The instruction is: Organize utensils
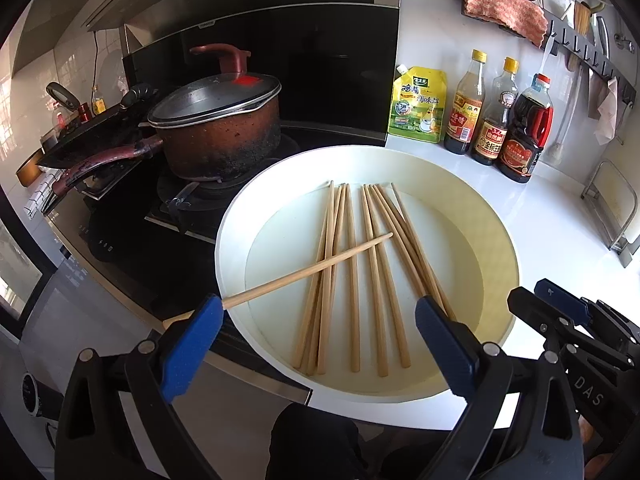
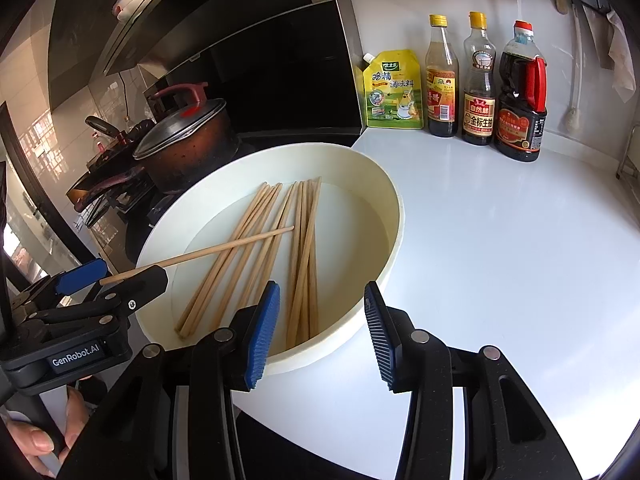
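The left hand-held gripper [image 1: 316, 318], wide open and empty, should clear the crossed chopstick [image 1: 308, 270] in the white basin [image 1: 240, 216] while the right hand-held gripper [image 2: 320, 320], half-open and empty, squares the rest.

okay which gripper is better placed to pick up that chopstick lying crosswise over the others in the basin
Probably the left gripper: its jaws stand wide open, and the crosswise chopstick sticks out over the white basin rim beside its fingertip. The right gripper sits over the basin's opposite side, farther from it.
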Action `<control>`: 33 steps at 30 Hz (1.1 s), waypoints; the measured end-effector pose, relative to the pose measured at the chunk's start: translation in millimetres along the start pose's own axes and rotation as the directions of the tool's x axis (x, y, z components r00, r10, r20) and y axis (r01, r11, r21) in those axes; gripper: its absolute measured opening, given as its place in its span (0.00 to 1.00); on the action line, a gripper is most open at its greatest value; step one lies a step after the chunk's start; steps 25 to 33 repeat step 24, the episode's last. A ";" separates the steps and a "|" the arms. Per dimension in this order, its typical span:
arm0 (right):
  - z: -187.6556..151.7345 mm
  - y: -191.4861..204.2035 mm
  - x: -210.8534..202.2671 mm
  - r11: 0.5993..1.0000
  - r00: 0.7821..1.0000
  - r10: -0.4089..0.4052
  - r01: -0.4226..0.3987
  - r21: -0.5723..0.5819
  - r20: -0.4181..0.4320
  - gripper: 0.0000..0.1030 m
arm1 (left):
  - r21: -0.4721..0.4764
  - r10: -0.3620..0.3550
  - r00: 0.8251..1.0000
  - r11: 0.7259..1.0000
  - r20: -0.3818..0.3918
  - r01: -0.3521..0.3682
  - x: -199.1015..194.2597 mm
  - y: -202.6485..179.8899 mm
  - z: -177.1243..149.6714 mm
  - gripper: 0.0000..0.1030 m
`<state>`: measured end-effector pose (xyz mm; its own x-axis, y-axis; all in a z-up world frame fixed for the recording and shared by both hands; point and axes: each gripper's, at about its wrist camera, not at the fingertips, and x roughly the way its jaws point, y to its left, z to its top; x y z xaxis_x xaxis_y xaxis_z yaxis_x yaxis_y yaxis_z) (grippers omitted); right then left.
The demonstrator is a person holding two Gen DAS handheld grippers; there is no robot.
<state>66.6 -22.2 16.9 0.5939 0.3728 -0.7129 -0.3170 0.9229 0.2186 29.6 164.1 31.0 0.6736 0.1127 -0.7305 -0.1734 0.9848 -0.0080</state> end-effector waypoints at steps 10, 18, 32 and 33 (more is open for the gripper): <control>-2.0 -0.3 -0.1 1.000 1.000 0.001 -0.001 0.002 -0.002 0.41 | -0.011 0.000 1.000 1.000 -0.001 0.000 0.7 2.1 -0.2 0.93; -1.9 -0.3 -0.1 1.000 1.000 0.000 0.000 0.003 -0.001 0.41 | -0.021 -0.007 1.000 1.000 -0.010 0.006 1.5 1.7 0.3 0.93; -3.1 -0.7 -0.1 1.000 1.000 -0.002 0.002 0.006 -0.001 0.41 | -0.016 -0.005 1.000 1.000 -0.017 0.005 2.8 -0.8 -1.2 0.93; -3.1 -0.7 -0.1 1.000 1.000 -0.002 0.002 0.006 -0.001 0.41 | -0.016 -0.005 1.000 1.000 -0.017 0.005 2.8 -0.8 -1.2 0.93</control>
